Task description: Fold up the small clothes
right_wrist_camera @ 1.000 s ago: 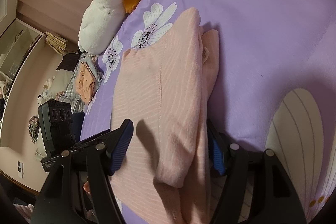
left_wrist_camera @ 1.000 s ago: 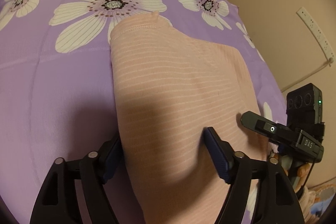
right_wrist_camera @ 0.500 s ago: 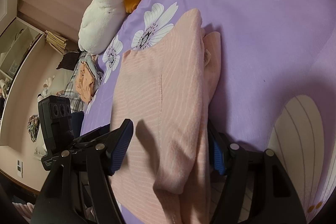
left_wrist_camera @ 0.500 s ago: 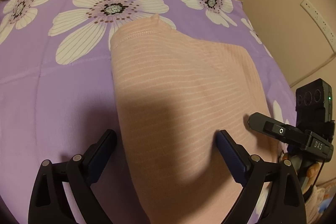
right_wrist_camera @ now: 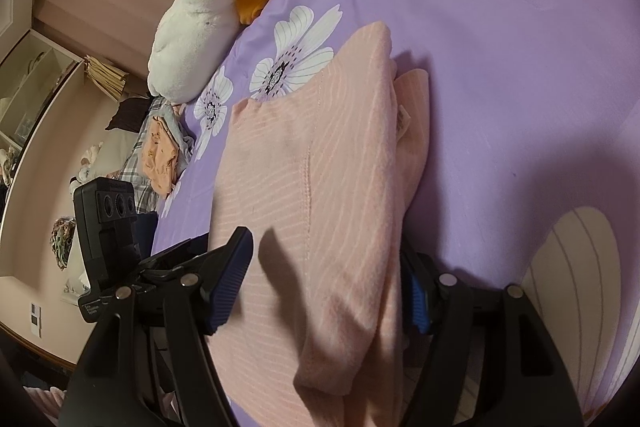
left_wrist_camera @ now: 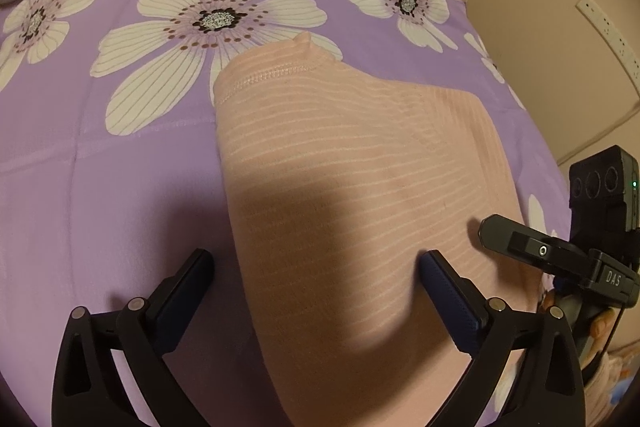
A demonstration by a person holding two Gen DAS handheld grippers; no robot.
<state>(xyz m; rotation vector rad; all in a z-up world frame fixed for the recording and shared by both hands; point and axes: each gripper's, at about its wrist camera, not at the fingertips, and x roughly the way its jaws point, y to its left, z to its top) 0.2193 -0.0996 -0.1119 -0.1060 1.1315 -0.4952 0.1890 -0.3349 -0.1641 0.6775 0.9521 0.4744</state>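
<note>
A pink garment with thin white stripes [left_wrist_camera: 340, 147] lies folded on the purple flowered bedsheet [left_wrist_camera: 100, 187]. My left gripper [left_wrist_camera: 316, 259] hovers over its near end and its jaws are opening; one pad is over the sheet and the other over the cloth, neither pressing. In the right wrist view the garment [right_wrist_camera: 300, 147] shows a doubled edge on its right side. My right gripper [right_wrist_camera: 324, 247] straddles that near end, jaws apart, with the right pad partly hidden by the fold. The right gripper's body [left_wrist_camera: 560, 255] shows at the garment's right edge.
A white and orange plush toy [right_wrist_camera: 192, 23] lies at the far end of the bed. A heap of other clothes [right_wrist_camera: 160, 155] sits beyond the bed's left edge. A white power strip [left_wrist_camera: 608, 31] hangs on the beige wall to the right.
My left gripper's jaws have spread wider and drawn back slightly from the cloth. The right gripper and the garment have stayed as they were.
</note>
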